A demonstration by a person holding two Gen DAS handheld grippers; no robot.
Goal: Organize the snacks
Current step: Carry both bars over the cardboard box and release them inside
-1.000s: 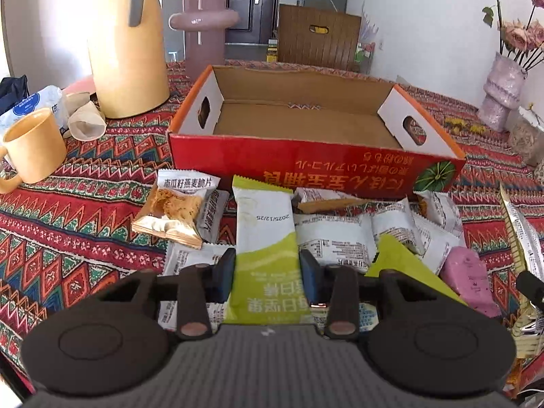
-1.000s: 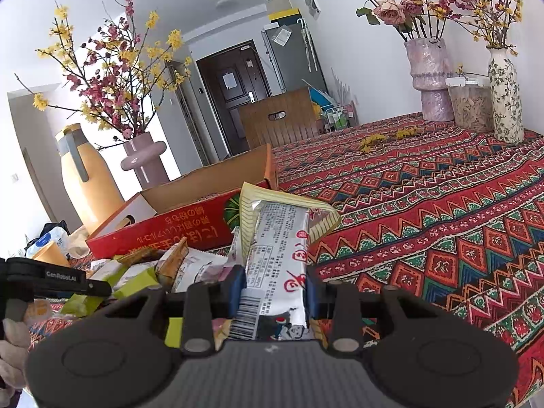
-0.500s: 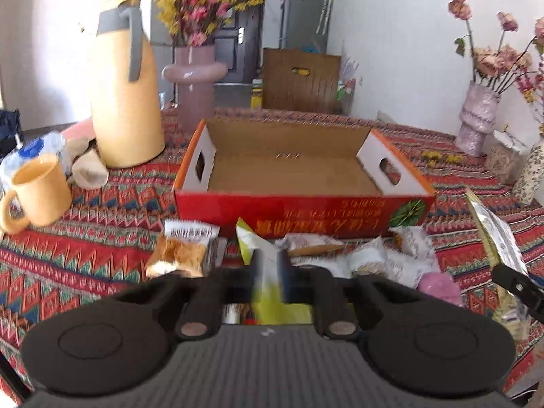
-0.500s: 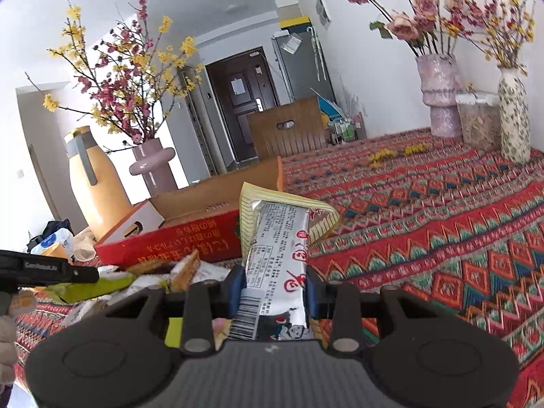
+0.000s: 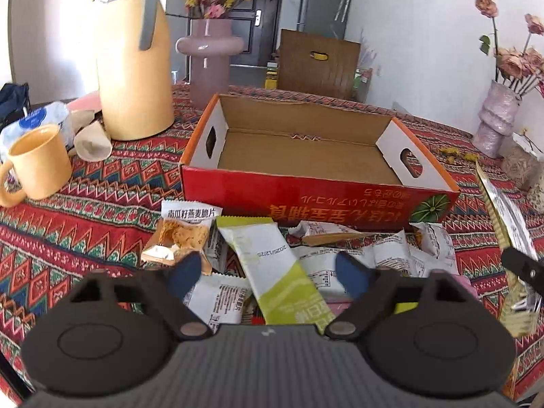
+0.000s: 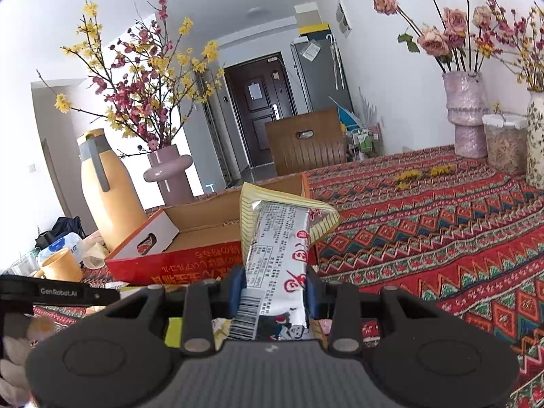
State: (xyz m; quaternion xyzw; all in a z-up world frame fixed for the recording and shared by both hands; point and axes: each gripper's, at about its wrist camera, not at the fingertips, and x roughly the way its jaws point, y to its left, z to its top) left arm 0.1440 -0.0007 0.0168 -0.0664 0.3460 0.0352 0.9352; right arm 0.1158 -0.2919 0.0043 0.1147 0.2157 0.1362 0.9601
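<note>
A red cardboard box (image 5: 316, 197) with nothing inside stands on the patterned tablecloth; the right wrist view shows the box (image 6: 190, 255) too. In front of it lies a heap of snack packets, among them a white-and-green packet (image 5: 272, 265) and an oat crisp packet (image 5: 183, 234). My left gripper (image 5: 268, 268) hangs over the heap, its jaws opening wide; the green packet lies between them, untouched by the pads. My right gripper (image 6: 272, 289) is shut on a white-and-yellow snack packet (image 6: 278, 244) raised off the table; the left wrist view shows this packet (image 5: 506, 227) at its right edge.
A yellow jug (image 5: 132, 64), a pink vase (image 5: 209, 54), a yellow mug (image 5: 37, 163) and crumpled paper cups (image 5: 91, 136) stand left of the box. Flower vases (image 6: 465, 112) and a lidded jar (image 6: 503, 142) stand at the far right. A chair back (image 5: 319, 61) rises behind the table.
My left gripper closed on the green packet, lifted it slightly, then opened wide; the packet lies tilted on the heap. My right gripper rose with its packet still held.
</note>
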